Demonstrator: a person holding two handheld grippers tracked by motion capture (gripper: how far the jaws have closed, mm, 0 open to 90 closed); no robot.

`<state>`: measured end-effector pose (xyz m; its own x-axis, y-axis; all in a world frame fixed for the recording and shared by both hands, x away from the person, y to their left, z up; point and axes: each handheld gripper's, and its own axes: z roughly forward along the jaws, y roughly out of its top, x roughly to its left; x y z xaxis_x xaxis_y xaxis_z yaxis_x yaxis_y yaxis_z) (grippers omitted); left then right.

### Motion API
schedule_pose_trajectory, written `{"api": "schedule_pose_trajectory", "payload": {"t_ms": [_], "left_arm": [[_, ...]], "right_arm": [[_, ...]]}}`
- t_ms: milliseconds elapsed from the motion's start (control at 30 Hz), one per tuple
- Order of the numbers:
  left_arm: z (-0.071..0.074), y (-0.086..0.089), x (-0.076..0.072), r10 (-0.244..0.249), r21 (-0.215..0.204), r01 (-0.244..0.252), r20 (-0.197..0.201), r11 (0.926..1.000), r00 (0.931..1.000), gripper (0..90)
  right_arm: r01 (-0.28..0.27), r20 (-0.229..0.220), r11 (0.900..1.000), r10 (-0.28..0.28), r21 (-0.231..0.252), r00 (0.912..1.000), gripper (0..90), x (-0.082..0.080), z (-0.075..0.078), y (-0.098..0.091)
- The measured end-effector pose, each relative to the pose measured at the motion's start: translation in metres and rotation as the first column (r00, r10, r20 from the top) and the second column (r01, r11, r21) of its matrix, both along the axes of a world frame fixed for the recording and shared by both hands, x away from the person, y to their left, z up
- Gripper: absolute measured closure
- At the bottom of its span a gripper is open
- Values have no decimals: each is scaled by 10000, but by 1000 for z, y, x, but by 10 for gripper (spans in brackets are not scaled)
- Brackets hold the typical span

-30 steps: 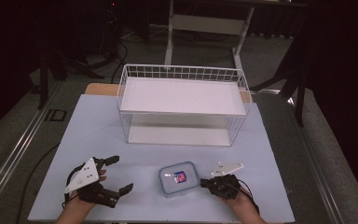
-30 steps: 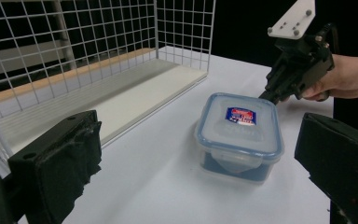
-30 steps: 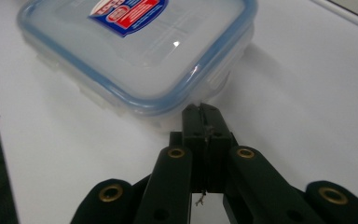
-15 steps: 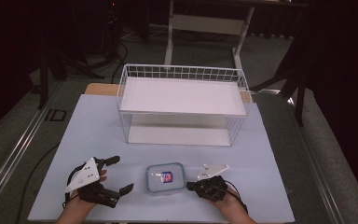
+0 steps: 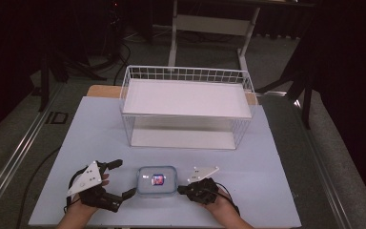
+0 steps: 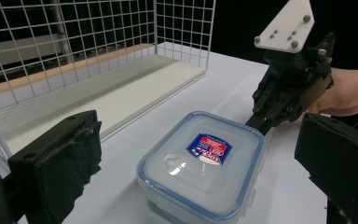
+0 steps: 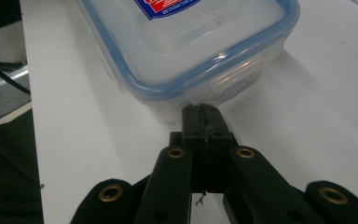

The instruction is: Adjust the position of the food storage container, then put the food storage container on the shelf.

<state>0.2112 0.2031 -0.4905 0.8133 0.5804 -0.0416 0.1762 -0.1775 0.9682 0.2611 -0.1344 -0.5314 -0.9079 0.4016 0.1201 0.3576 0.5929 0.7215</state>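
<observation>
In the high view, the left gripper (image 5: 120,180) sits at the table's (image 5: 276,162) near edge with its jaws spread wide, the box (image 5: 157,180) just to its right. The right gripper (image 5: 181,189) comes in from the other side, its tip at the box's right edge.

The right gripper view settles what the high view cannot: the right gripper's (image 7: 203,122) jaws are pressed together with nothing between them, and their tip touches the box's (image 7: 191,42) side wall just under the blue-rimmed lid.

The left gripper view shows the box (image 6: 200,170) lying between its open black jaws but clear of both, with the right gripper (image 6: 257,125) at the box's far corner.

Farther back stands a white wire basket (image 5: 186,76).
</observation>
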Motion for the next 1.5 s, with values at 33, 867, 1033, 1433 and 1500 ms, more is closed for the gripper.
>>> {"api": "schedule_pose_trajectory", "payload": {"t_ms": [33, 867, 1033, 1433, 1500], "left_arm": [[0, 0, 0, 20, -18, -20, -10, 10000, 10000, 15], [36, -16, 0, 379, 987, -222, -1602, 9949, 9864, 14], [48, -14, 4, 796, 1028, -550, -2526, 9932, 9643, 14], [18, -19, 30, 1298, 639, -1133, -5449, 9915, 8284, 15], [8, -18, 33, 1346, 476, -1325, -5947, 9900, 7926, 15]], "right_arm": [[-28, 65, 10000, 28, -46, 10000, 900, -1, 1, -1], [1059, 1302, 9720, -1351, 2097, 9822, 230, -9, 54, -26], [1093, 1572, 9660, -1486, 2345, 9763, 210, -6, 61, -24], [2833, -1883, 9297, -2424, 2352, 9517, 119, 17, 51, -18], [2991, -2408, 9249, -2429, 2346, 9397, 119, 19, 45, -15]]}}
